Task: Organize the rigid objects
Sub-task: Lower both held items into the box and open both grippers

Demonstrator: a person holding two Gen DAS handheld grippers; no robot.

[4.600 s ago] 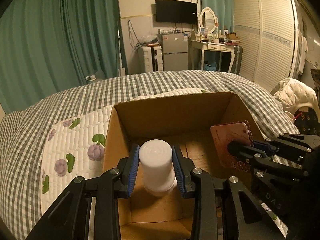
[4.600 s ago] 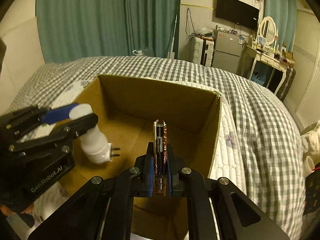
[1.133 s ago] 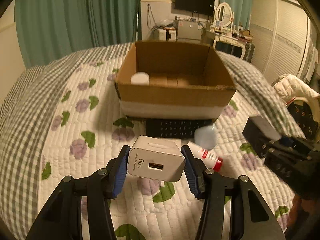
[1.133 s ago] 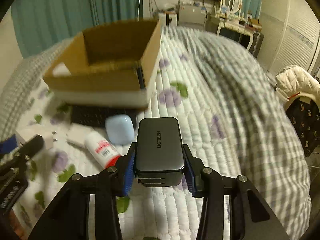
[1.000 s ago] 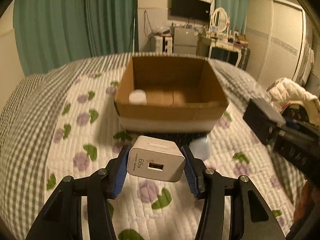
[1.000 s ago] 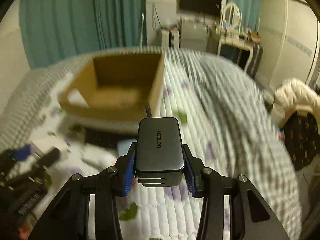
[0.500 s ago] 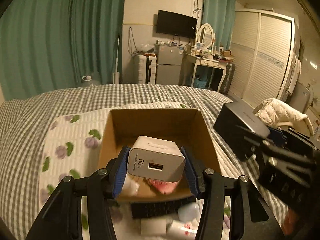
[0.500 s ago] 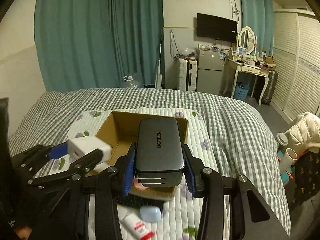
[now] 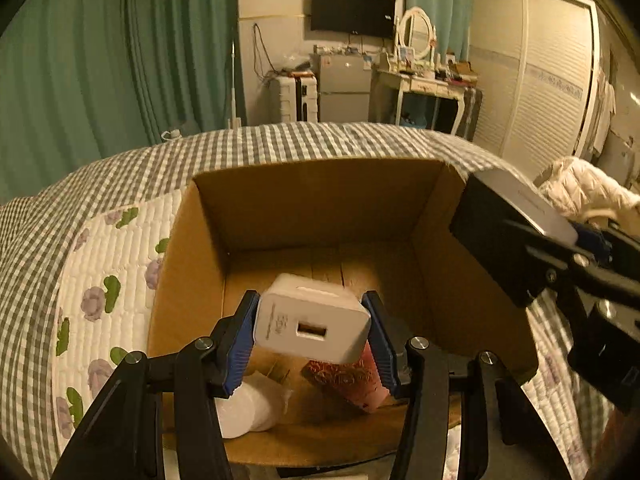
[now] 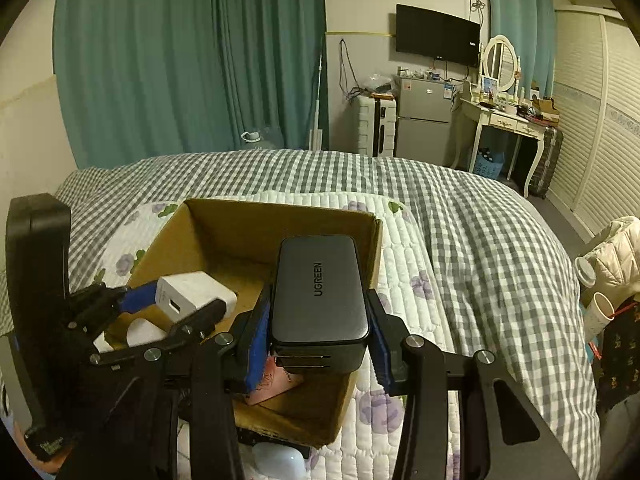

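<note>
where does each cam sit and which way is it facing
Left wrist: on the left gripper, angled down into the box; shows its fingers on the white charger, with the right gripper at the right edge.
Right wrist: on the right gripper, facing box and bed; shows its fingers on the grey charger.
Shared: box, both chargers, TV.

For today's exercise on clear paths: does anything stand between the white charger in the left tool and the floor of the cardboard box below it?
Partly. The white charger hangs over the cardboard box, where a pink patterned case lies just beneath it and a white bottle to its left. The box floor farther back is bare.
</note>
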